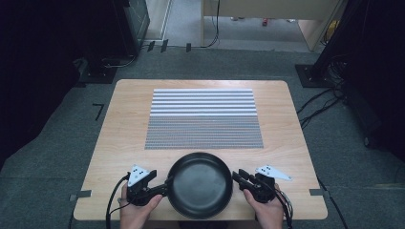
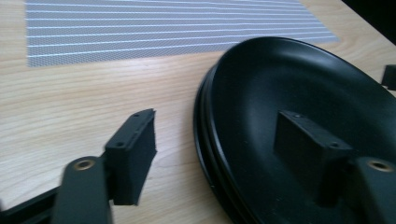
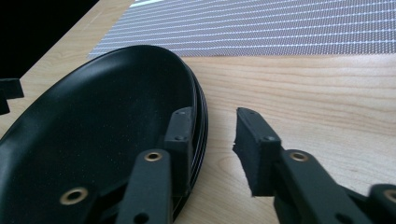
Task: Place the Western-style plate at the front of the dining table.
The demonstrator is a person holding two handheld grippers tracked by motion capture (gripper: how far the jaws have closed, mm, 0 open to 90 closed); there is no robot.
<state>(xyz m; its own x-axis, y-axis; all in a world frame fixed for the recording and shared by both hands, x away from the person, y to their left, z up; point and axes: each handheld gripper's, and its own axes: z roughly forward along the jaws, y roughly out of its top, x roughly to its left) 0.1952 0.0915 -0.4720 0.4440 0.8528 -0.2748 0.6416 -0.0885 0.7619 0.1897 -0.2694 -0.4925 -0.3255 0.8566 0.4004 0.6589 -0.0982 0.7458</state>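
A round black dish (image 1: pixel 200 183) with a ridged rim lies on the wooden table (image 1: pixel 124 124) near its front edge. My left gripper (image 1: pixel 162 183) is at the dish's left side and stands open. In the left gripper view one jaw is over the bare wood and the other over the dish's (image 2: pixel 299 84) inside, with the rim between them. My right gripper (image 1: pixel 239 178) is at the dish's right side and is also open. In the right gripper view its jaws straddle the rim of the dish (image 3: pixel 93 130), a gap showing on the outer side.
A grey striped placemat (image 1: pixel 204 118) covers the middle of the table beyond the dish; it also appears as the placemat (image 2: pixel 163 28) and the placemat (image 3: pixel 280 28). Dark stands and cables (image 1: pixel 325 95) surround the table on grey carpet. A person's hands hold both grippers at the front edge.
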